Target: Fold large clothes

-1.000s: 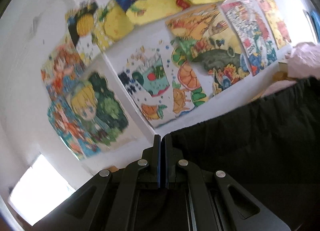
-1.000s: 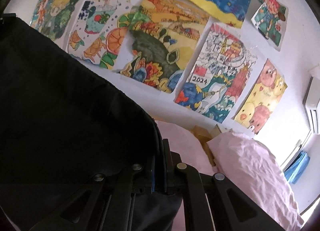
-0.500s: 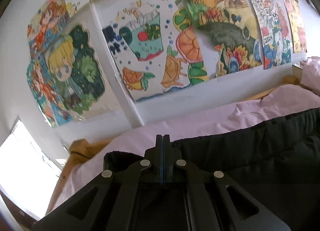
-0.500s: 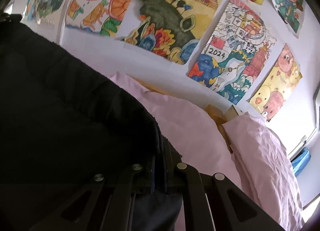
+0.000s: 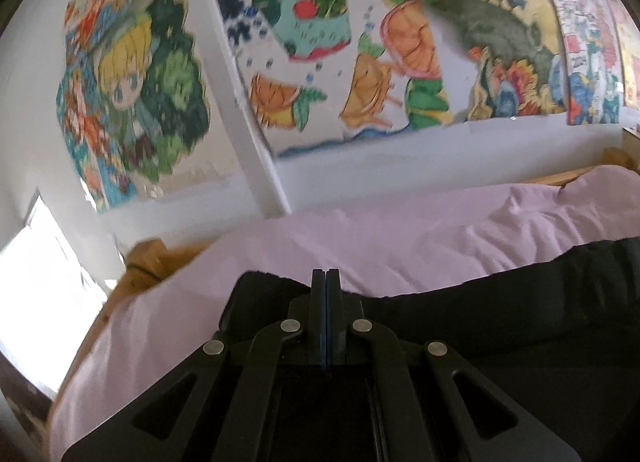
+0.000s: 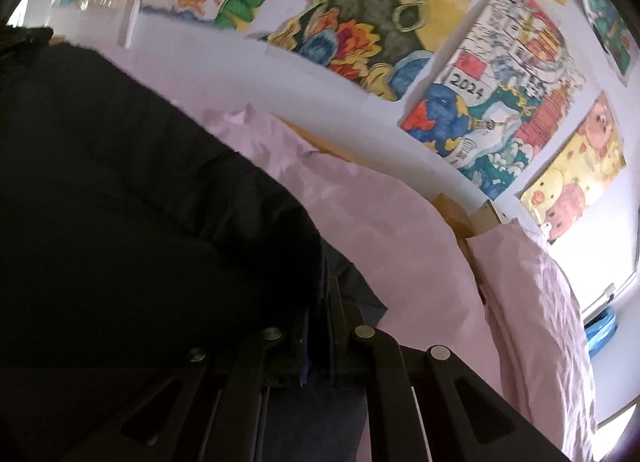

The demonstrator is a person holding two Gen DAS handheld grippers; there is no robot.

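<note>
Pink-sheeted bed (image 5: 400, 246) under a wall of kids' paintings (image 5: 304, 34). Black garment (image 5: 500, 302) lies along the bed's near edge, thick and matte. Left gripper (image 5: 326, 282) and right gripper (image 6: 326, 294) are both clamped tight on its edge. Uneven lowering could bunch the fold, I'd guess.

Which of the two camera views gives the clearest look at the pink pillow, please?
The right wrist view: the pink pillow fills its right side, lying on the pink sheet beside the black garment. The left wrist view shows none of the pillow that I can pick out, only sheet and garment.
</note>
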